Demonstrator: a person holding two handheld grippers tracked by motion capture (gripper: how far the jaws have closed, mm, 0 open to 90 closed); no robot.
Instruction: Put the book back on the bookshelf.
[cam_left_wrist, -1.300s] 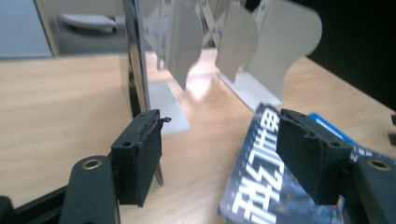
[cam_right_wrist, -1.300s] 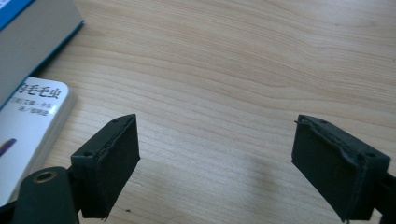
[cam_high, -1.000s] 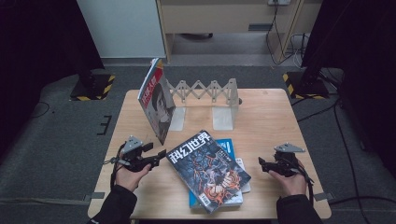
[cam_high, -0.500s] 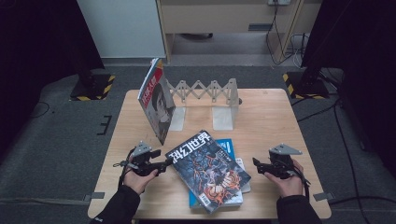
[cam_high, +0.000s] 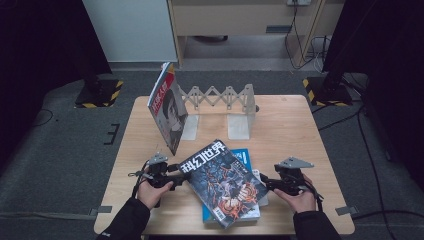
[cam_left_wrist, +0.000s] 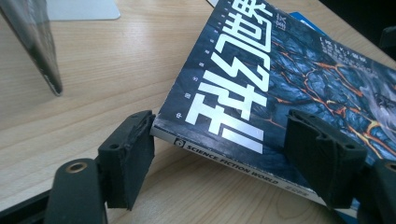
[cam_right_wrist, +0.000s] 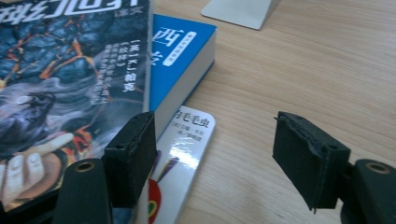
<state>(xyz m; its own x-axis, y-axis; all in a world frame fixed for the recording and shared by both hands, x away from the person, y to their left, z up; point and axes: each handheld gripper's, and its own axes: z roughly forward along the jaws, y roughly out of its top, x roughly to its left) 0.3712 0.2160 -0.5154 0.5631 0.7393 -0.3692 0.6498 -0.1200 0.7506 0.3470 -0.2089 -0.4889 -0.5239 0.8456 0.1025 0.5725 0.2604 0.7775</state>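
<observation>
Setting: wooden table (cam_high: 295, 130) on grey floor, dark surroundings, pale cabinet behind.
Stack: 3 items at the near middle of the table. Top, a dark magazine (cam_high: 222, 181) with white characters, lying askew; under it a blue book (cam_high: 248, 156); lowest, a white book (cam_right_wrist: 187, 149), of which just a glossy corner pokes out.
Hidden parts: most of the blue book and nearly all of the white book are covered by the magazine; their titles cannot be read in full.
Left gripper (cam_high: 176, 178): held in the person's left hand at the magazine's left edge. In the left gripper view its jaws stand apart with the magazine's spine corner between them, 1 pad at the corner, the other over the cover; the jaws have just been opening. Whether either pad presses the cover is hard to tell; no clamp is seen.
Right gripper (cam_high: 270, 184): held in the right hand just beside the stack's right edge. Jaws wide but just been closing, nothing between them; 1 pad overlaps the stack's edge, the other hangs over bare wood.
Rack (cam_high: 222, 97): folding grey bookend at the far side.
Red magazine (cam_high: 167, 112): stands tilted against the rack's left end; its lower edge is cut off in the left gripper view.
</observation>
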